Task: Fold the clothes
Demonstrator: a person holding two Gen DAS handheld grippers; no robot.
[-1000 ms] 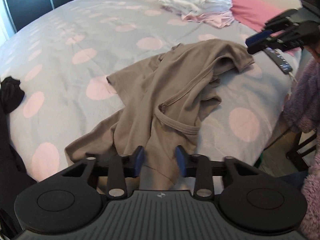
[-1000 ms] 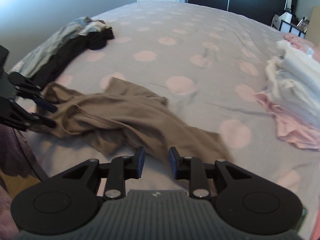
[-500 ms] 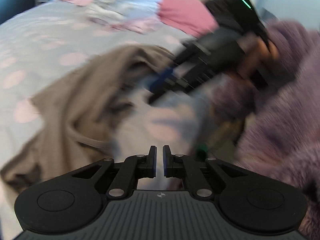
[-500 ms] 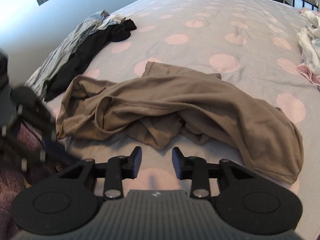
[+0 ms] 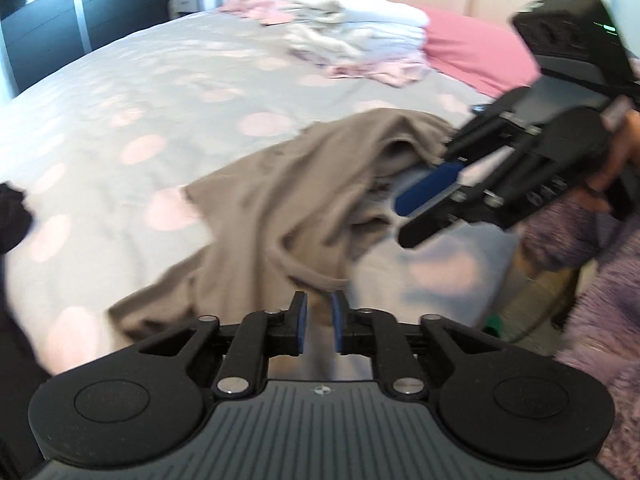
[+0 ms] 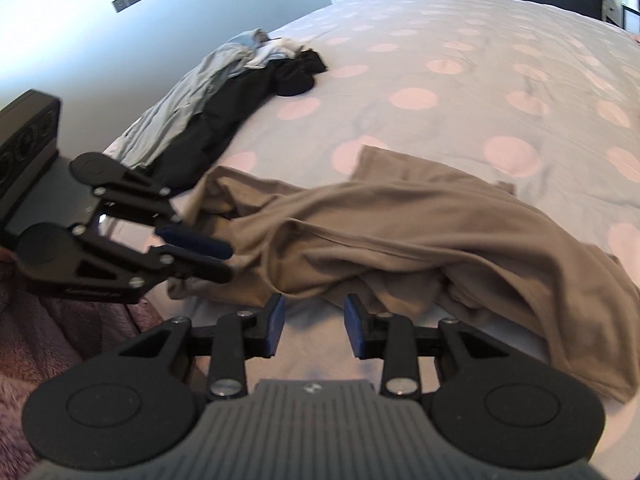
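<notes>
Left gripper (image 5: 318,326) at 6 o'clock in its own view — jaws have just been opening, now a narrow gap with nothing pinched; the hem of the brown shirt (image 5: 288,216) lies just beyond the tips. Right gripper (image 6: 314,326) likewise at 6 o'clock in its view, jaws parted wider, empty, poised over bare bedspread (image 6: 460,80) just short of the shirt's near edge.

Shirt crumpled, unfolded, near the bed's edge, running from 7 toward 1 o'clock in the left view. Right gripper enters that view at 3 o'clock, blue pads (image 5: 430,190) beside the shirt's raised fold.

Further out — stack of pale folded clothes (image 5: 360,36) at 12 o'clock, pink pillow (image 5: 472,56) beside it. In the right view, dark and grey garments (image 6: 224,92) at 10 o'clock.
</notes>
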